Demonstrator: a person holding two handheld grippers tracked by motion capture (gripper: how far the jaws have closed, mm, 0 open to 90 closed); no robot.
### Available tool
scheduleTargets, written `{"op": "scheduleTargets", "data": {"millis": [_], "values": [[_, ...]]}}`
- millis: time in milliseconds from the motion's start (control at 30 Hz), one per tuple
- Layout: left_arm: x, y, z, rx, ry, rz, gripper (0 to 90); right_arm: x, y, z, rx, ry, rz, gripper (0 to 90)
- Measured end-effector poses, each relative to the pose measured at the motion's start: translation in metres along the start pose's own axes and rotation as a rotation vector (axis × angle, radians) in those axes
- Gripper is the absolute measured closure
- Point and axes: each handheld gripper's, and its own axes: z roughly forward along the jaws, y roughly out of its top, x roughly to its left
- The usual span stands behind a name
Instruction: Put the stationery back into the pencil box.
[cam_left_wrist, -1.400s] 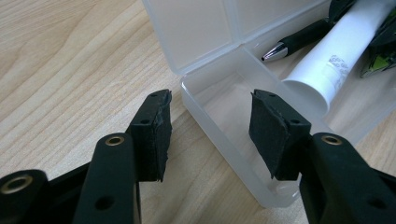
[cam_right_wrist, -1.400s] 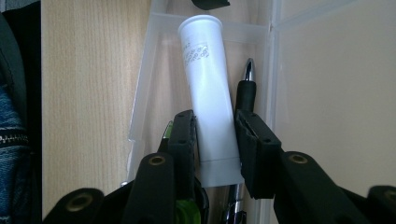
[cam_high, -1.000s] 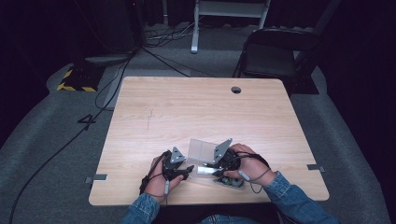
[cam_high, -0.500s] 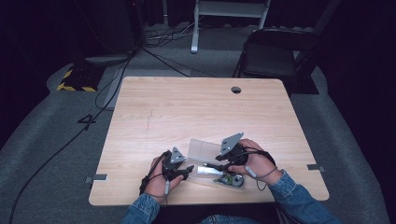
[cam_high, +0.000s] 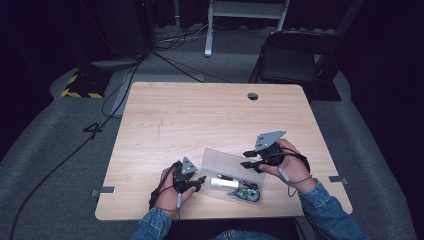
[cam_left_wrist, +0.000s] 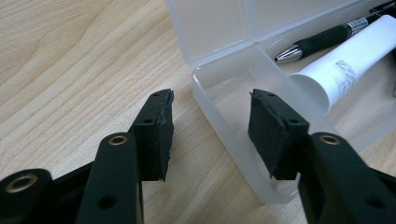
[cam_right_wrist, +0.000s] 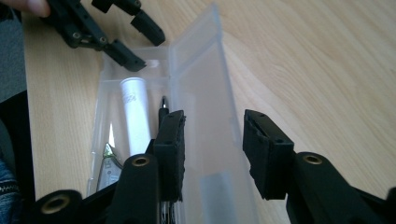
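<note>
Worktop (cam_high: 210, 120): pale wood, with a round hole near its far edge.
Box (cam_high: 227, 167): clear plastic, lid swung open, lying near the worktop's near edge, between the two grippers.
Lid (cam_right_wrist: 210, 140): tipped back on its hinge from the far side of the box, translucent.
Tube (cam_left_wrist: 350, 65): white, lying lengthwise in the box tray with its round end toward the left end wall.
Pen (cam_left_wrist: 327, 39): black with a silver tip, in the box just beside the tube, on the lid side.
Other contents (cam_high: 247, 194): small green and dark items at the right end of the box; too small to identify.
Left gripper (cam_left_wrist: 210, 135): at the left end of the box, low on the worktop. Fingers spread, straddling the corner of the box's end wall; one finger outside the box, the other over the tray. Contact with the wall could not be told.
Right gripper (cam_right_wrist: 212, 149): at the right end of the box, raised above the worktop in the high view. Fingers spread, nothing between them; the open lid showed in the gap beyond.
Chair (cam_high: 295, 60): dark folding type, beyond the worktop's far right corner.
Cables (cam_high: 125, 85): on the floor off the worktop's far left corner.
</note>
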Motion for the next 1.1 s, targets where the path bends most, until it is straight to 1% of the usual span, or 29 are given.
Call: {"op": "scheduleTargets", "data": {"millis": [33, 67, 100, 167, 233, 267, 300, 400, 467, 567, 600, 700, 733, 767, 800, 900, 933, 1033, 1067, 1100], "values": [[-0.001, 0.0, 0.0, -0.001, -0.009, -0.004, 47.8, -0.002, -0.001, -0.003, -0.007, -0.006, 0.005, 59.7], [-0.001, -0.001, 0.0, 0.003, -0.015, 0.004, 46.9, -0.003, -0.002, -0.005, -0.012, -0.011, 0.009, 59.4], [-0.002, -0.001, -0.001, 0.005, -0.013, 0.013, 46.4, -0.006, -0.003, -0.009, -0.018, -0.019, 0.025, 58.9], [-0.004, -0.002, -0.001, 0.005, -0.021, 0.009, 45.3, -0.01, -0.006, -0.014, -0.025, -0.033, 0.042, 58.8], [-0.005, -0.003, -0.002, 0.005, -0.019, 0.018, 42.7, -0.013, -0.008, -0.018, -0.03, -0.045, 0.055, 58.8], [-0.006, -0.003, -0.002, 0.005, -0.026, 0.008, 41.3, -0.015, -0.01, -0.02, -0.034, -0.049, 0.059, 58.8], [-0.006, -0.003, -0.003, 0.008, -0.025, 0.013, 40.0, -0.016, -0.011, -0.022, -0.036, -0.053, 0.064, 58.9], [-0.007, -0.004, -0.004, 0.011, -0.032, 0.001, 36.8, -0.02, -0.013, -0.027, -0.048, -0.07, 0.08, 58.8], [-0.007, -0.004, -0.004, 0.014, -0.032, 0.005, 36.3, -0.022, -0.015, -0.031, -0.054, -0.075, 0.092, 58.7], [-0.007, -0.005, -0.007, 0.027, -0.04, 0.008, 35.5, -0.027, -0.019, -0.037, -0.063, -0.095, 0.11, 58.2], [-0.007, -0.005, -0.007, 0.028, -0.035, 0.008, 35.4, -0.029, -0.021, -0.039, -0.067, -0.103, 0.117, 57.9], [-0.006, -0.006, -0.011, 0.043, -0.041, -0.002, 34.5, -0.034, -0.027, -0.046, -0.078, -0.126, 0.14, 57.2], [-0.006, -0.007, -0.013, 0.04, -0.043, -0.008, 34.4, -0.036, -0.029, -0.049, -0.082, -0.135, 0.152, 57.1], [-0.005, -0.007, -0.015, 0.039, -0.036, -0.003, 34.3, -0.039, -0.032, -0.051, -0.087, -0.149, 0.162, 56.9], [-0.005, -0.007, -0.017, 0.029, -0.042, -0.008, 34.2, -0.041, -0.035, -0.054, -0.093, -0.161, 0.174, 56.6], [-0.003, -0.007, -0.023, 0.011, -0.037, -0.016, 33.7, -0.049, -0.046, -0.06, -0.115, -0.197, 0.217, 54.0], [-0.001, -0.008, -0.026, 0.008, -0.031, -0.013, 33.4, -0.052, -0.051, -0.062, -0.118, -0.209, 0.231, 53.4], [0.004, -0.01, -0.03, -0.015, -0.035, -0.041, 31.7, -0.059, -0.067, -0.066, -0.118, -0.244, 0.269, 50.6], [0.006, -0.01, -0.033, -0.011, -0.024, -0.035, 31.5, -0.062, -0.072, -0.068, -0.116, -0.254, 0.281, 49.5], [0.007, -0.011, -0.034, -0.01, -0.017, -0.045, 31.8, -0.064, -0.077, -0.069, -0.114, -0.263, 0.292, 48.9]]}}
